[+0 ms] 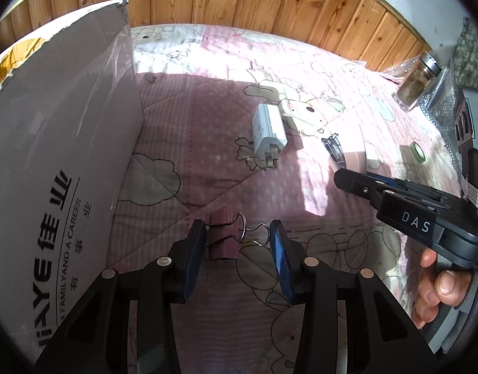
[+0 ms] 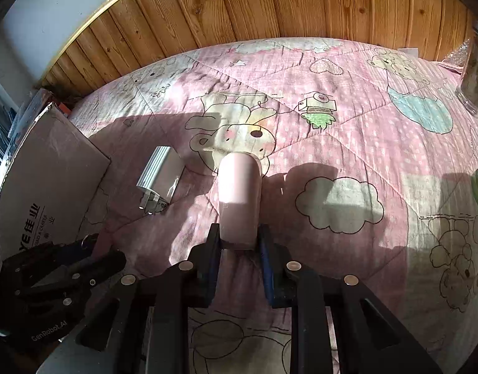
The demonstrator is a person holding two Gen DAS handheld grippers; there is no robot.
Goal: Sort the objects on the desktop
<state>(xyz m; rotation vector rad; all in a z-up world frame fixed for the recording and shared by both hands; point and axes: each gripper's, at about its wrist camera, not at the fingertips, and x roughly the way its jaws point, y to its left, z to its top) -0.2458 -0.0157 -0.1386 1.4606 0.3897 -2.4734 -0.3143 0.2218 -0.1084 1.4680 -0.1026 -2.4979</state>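
Left wrist view: left gripper (image 1: 237, 243) open around maroon metal binder clip (image 1: 223, 238) beside grey cardboard box (image 1: 61, 143), right gripper (image 2: 239, 238) clamping pink stapler (image 2: 239, 196); white charger (image 1: 268, 131) remains unsorted.

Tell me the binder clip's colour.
Dark maroon binder clip with silver wire handles; left wrist view shows it best.
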